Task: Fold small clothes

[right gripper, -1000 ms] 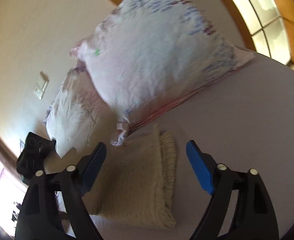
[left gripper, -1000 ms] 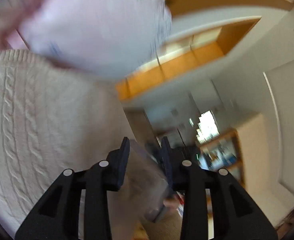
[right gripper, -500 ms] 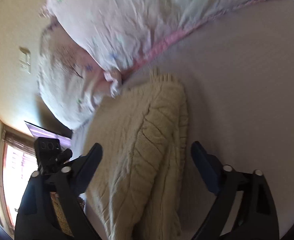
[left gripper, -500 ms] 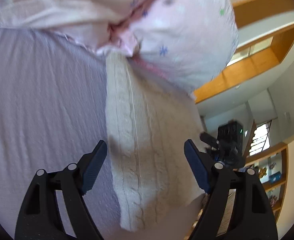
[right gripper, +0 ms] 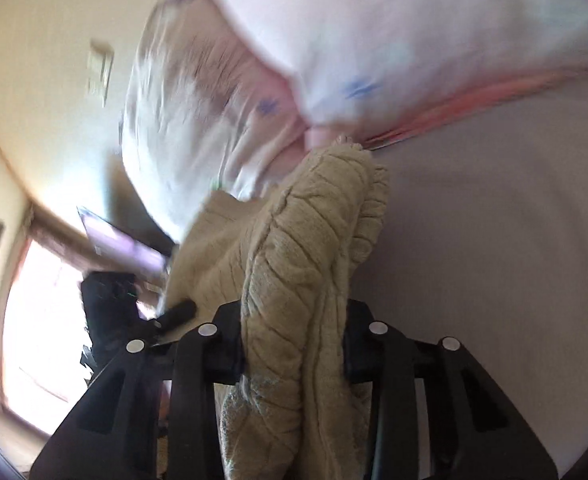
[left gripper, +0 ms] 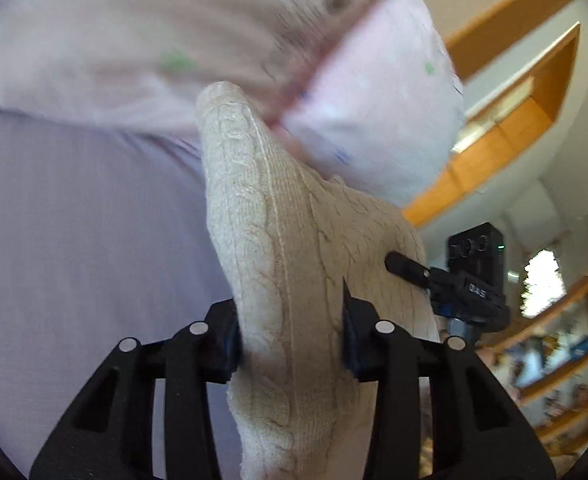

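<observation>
A cream cable-knit sweater (left gripper: 278, 240) lies folded on a lilac bed sheet (left gripper: 86, 224). My left gripper (left gripper: 290, 332) is shut on one thick edge of it. In the right wrist view the same sweater (right gripper: 305, 256) bunches up between the fingers of my right gripper (right gripper: 294, 340), which is shut on its other edge. The other gripper shows in each view, in the left wrist view as a black body (left gripper: 465, 280) beyond the sweater and in the right wrist view at the left (right gripper: 118, 312).
Two pale floral pillows (left gripper: 373, 112) lie just behind the sweater; they also show in the right wrist view (right gripper: 373, 40). Wooden beams (left gripper: 505, 128) and shelves (left gripper: 553, 360) stand at the right. A bright window (right gripper: 42, 320) and a wall (right gripper: 54, 60) are at the left.
Both grippers were open and apart from the sweater. They have moved in onto its two edges and closed on the knit fabric.
</observation>
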`<state>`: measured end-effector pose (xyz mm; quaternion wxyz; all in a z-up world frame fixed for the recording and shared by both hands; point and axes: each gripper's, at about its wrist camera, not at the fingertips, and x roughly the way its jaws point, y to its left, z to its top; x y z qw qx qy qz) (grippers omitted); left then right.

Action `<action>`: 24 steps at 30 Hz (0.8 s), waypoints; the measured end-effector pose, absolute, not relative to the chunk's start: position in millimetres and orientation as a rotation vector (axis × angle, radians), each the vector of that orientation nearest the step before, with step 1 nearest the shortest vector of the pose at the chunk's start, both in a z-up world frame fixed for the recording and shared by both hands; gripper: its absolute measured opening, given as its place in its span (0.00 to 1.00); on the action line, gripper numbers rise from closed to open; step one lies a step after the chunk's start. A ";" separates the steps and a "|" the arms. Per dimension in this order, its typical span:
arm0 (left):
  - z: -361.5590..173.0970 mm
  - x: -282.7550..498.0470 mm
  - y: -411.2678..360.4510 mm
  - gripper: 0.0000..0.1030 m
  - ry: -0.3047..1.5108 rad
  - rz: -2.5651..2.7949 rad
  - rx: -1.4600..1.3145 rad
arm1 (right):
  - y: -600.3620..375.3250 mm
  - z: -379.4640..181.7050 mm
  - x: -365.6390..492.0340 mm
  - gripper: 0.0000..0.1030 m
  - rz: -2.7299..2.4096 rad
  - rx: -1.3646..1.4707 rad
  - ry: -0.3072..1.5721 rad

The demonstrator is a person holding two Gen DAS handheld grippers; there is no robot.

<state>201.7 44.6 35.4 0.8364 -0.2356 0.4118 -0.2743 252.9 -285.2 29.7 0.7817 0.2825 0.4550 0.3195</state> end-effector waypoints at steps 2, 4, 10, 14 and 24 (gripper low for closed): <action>36.9 196.9 66.3 0.51 0.882 -0.426 -0.414 | -257.4 28.3 264.9 0.51 0.627 0.520 1.028; 39.8 184.7 81.5 0.61 0.861 -0.351 -0.383 | -255.7 34.0 266.9 0.61 0.538 0.510 0.988; 50.5 128.7 90.9 0.88 0.742 -0.241 -0.244 | -248.3 38.2 266.0 0.23 0.552 0.518 0.964; 44.1 117.5 86.0 0.98 0.756 -0.136 -0.190 | -248.2 39.7 285.1 0.11 0.424 0.468 0.928; 31.7 86.2 66.1 0.98 0.791 -0.038 -0.035 | -243.1 90.7 194.3 0.63 0.608 0.430 0.760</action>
